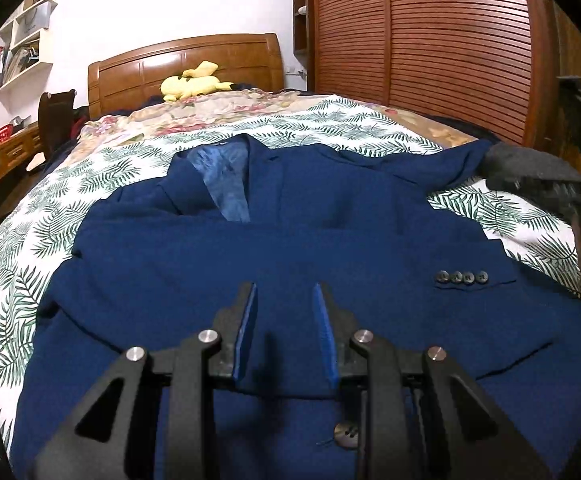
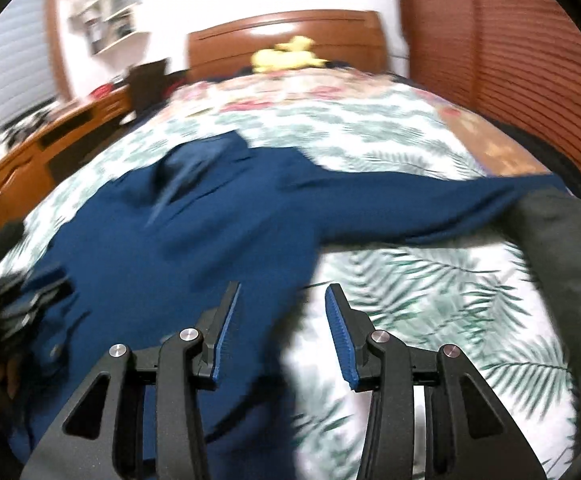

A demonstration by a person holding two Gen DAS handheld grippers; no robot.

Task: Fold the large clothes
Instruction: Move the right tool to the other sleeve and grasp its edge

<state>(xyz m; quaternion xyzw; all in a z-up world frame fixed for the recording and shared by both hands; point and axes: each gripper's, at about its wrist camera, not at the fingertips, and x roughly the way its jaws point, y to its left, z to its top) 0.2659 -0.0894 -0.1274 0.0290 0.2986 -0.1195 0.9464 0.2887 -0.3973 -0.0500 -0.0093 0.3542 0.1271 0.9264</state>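
On the bed (image 1: 18, 248), over a leaf-print cover, a blue suit jacket (image 1: 274, 248) lies front up with its collar toward the wooden headboard (image 1: 186, 64). One sleeve is already laid across the chest, its four cuff buttons (image 1: 461, 277) showing on the jacket's right side in the left wrist view. The other sleeve (image 2: 430, 208) stretches outward over the cover in the right wrist view, not yet brought in. The body shows no fold, so I judge the task to be early: that sleeve and the lengthwise and crosswise folds remain.

The left tool (image 1: 286, 304) hovers over the jacket's lower front, fingers somewhat apart with nothing between them. The right tool (image 2: 282, 300) sits over the jacket's edge where cloth meets cover, jaws apart and empty; that view is blurred. A yellow plush toy (image 1: 194, 82) rests by the headboard.
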